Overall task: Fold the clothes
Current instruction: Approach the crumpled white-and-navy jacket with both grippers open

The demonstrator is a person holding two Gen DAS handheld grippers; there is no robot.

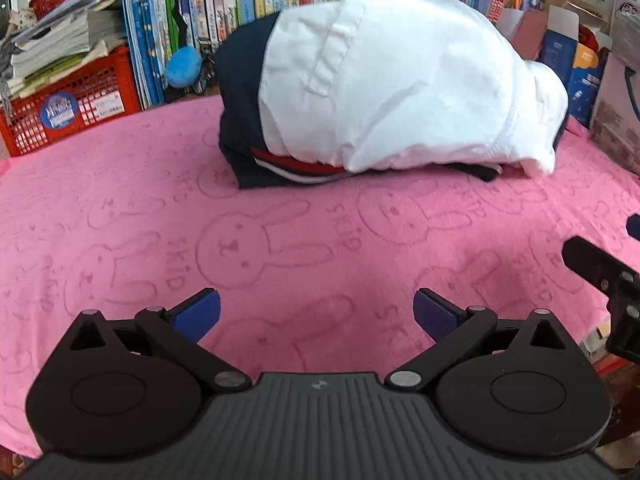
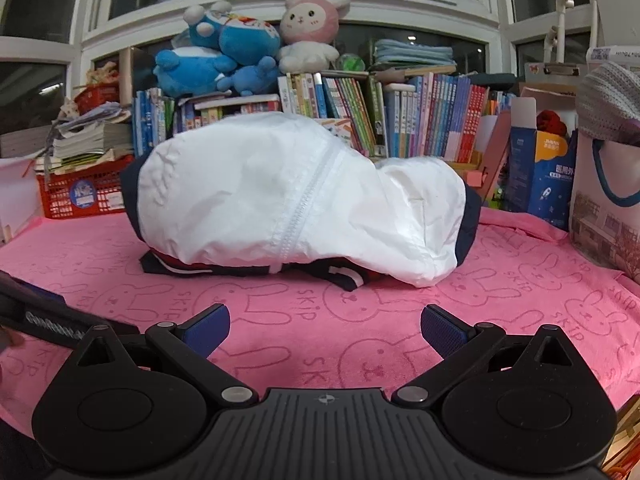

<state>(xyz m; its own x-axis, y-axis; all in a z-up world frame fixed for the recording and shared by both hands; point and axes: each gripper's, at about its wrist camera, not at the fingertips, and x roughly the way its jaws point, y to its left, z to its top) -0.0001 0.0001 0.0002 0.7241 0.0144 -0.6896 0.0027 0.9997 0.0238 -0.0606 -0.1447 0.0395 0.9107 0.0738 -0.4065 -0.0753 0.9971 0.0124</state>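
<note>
1. Bench (image 1: 120, 208), covered by a pink towel-like cloth embossed with rabbits; it carries everything below. Backed by rows of books (image 2: 432, 120), a red crate (image 1: 80, 104) and plush toys (image 2: 224, 56).

2. Jacket (image 1: 392, 88), white with navy panels and red-white striped trim, lying in a domed bundle toward the far middle of the bench, well apart from both grippers. Lining side appears outward; a zip line runs across the top in the right wrist view. Judged light, thin and soft, likely a slick woven shell that slides under a pad and puffs with trapped air; not fragile. Best hold: the thicker striped hem (image 1: 296, 166) at the near lower edge, or a seamed edge, rather than the smooth white crown. Appears partly gathered, not a finished flat fold.

3. Left gripper (image 1: 316, 312), jaws spread wide, nothing between them, over bare cloth near the front edge.

4. Right gripper (image 2: 326, 328), jaws likewise spread wide and empty, aimed at the bundle.
</note>
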